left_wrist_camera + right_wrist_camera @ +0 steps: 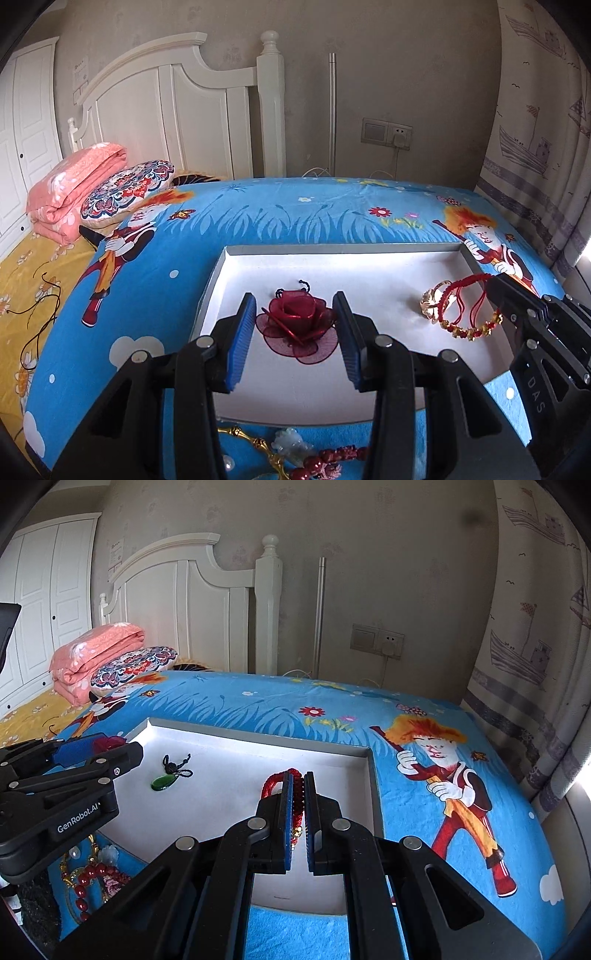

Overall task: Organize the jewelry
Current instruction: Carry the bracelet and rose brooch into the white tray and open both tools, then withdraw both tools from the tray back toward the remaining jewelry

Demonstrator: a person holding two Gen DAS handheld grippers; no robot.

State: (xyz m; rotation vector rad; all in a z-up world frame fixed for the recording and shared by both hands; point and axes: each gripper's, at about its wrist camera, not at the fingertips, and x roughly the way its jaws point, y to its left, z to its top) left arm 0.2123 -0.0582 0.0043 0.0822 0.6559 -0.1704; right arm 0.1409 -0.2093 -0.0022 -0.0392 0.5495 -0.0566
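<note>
A dark red mesh rose point(295, 325) sits between the blue pads of my left gripper point(294, 297), which is shut on it above the white tray point(332, 250). In the right wrist view the left gripper point(118, 744) comes in from the left with the rose point(107, 743) in its fingers. My right gripper point(298, 780) is shut on a red cord bracelet point(273, 781) over the tray's point(258, 734) right half. The left wrist view shows the right gripper point(495, 291) with the bracelet's point(469, 328) gold beads hanging below. A green pendant point(166, 781) on a black cord lies in the tray.
A gold ring-shaped piece point(432, 306) shows beside the bracelet. Loose jewelry point(291, 448), with red beads and a gold chain, lies on the blue blanket point(166, 266) in front of the tray. A pink quilt point(70, 188), a pillow and a headboard are at the far left, a curtain at the right.
</note>
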